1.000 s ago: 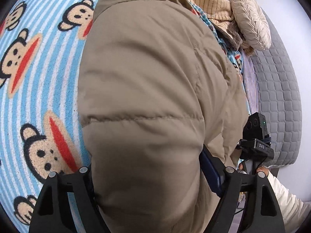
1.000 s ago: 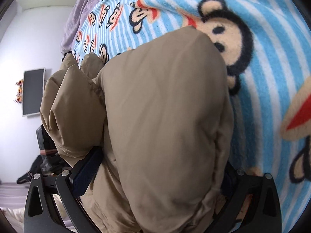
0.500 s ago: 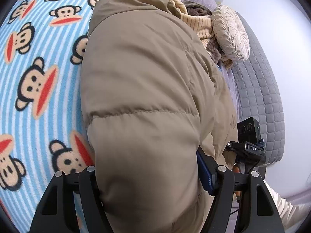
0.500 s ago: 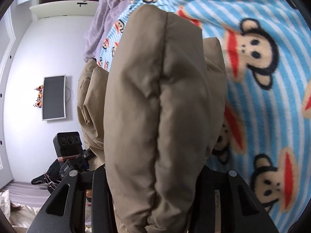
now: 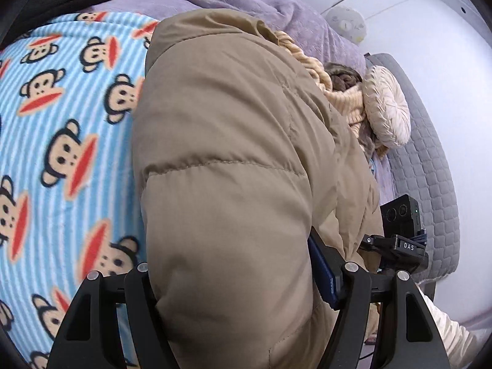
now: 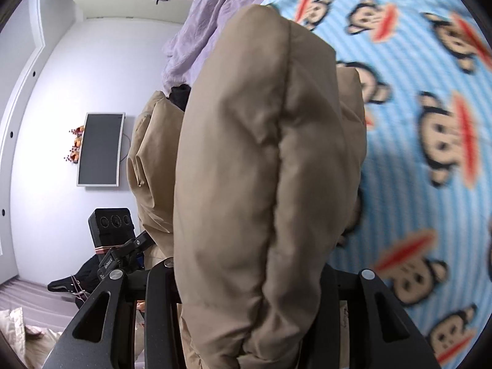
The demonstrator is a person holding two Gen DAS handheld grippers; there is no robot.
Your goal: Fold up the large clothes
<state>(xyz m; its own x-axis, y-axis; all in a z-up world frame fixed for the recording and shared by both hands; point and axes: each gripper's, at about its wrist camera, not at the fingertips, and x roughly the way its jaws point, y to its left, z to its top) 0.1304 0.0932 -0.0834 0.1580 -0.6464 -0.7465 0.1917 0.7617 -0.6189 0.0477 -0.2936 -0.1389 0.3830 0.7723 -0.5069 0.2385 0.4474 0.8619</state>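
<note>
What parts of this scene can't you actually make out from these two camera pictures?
- Left gripper fingertips, left wrist view: buried under the tan puffer jacket.
- Right gripper fingertips, right wrist view: hidden by the same jacket.
- Jacket's overall shape and fold: it fills both views and runs off the bottom edge.
- Monkey blanket, right wrist view: print is motion-blurred.
- Pile beside the round cushion, left wrist view: partly behind the jacket.

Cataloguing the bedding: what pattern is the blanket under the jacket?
Light blue and white stripes with cartoon monkey faces, clearest in the left wrist view.
</note>
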